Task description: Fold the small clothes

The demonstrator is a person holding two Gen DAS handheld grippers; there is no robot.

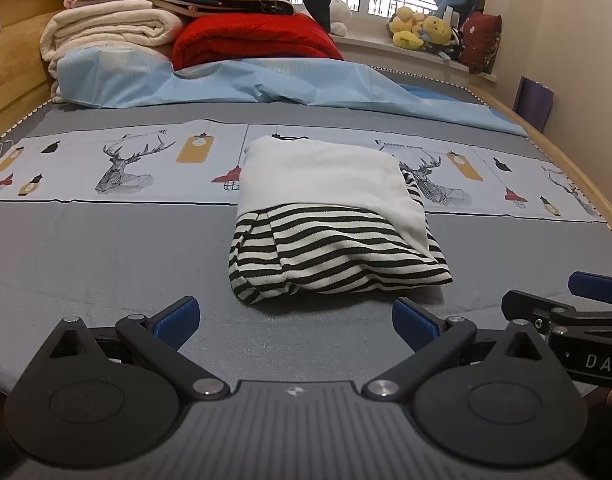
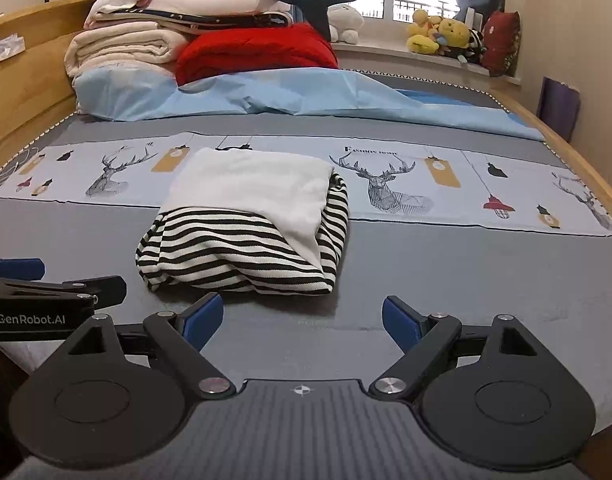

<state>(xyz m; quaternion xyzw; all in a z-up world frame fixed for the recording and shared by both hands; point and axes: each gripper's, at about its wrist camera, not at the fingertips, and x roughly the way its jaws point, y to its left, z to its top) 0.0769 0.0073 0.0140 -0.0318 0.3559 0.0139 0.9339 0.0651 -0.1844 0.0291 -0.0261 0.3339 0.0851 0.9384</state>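
Both jaws spread, empty | left gripper (image 1: 294,320), right gripper (image 2: 302,320) near bed (image 1: 106,248) front edge | top (image 1: 326,212) folded at 12 o'clock | soft, light, floppy; I'd pinch striped hem corners | open room at 3 and 9, bedding (image 2: 210,40) behind

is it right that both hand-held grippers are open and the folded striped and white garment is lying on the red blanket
Not quite. The folded striped and white garment lies on the grey bedspread, not the red blanket, which sits far behind it, as the left wrist view shows. The left hand-held gripper and right hand-held gripper are indeed open.
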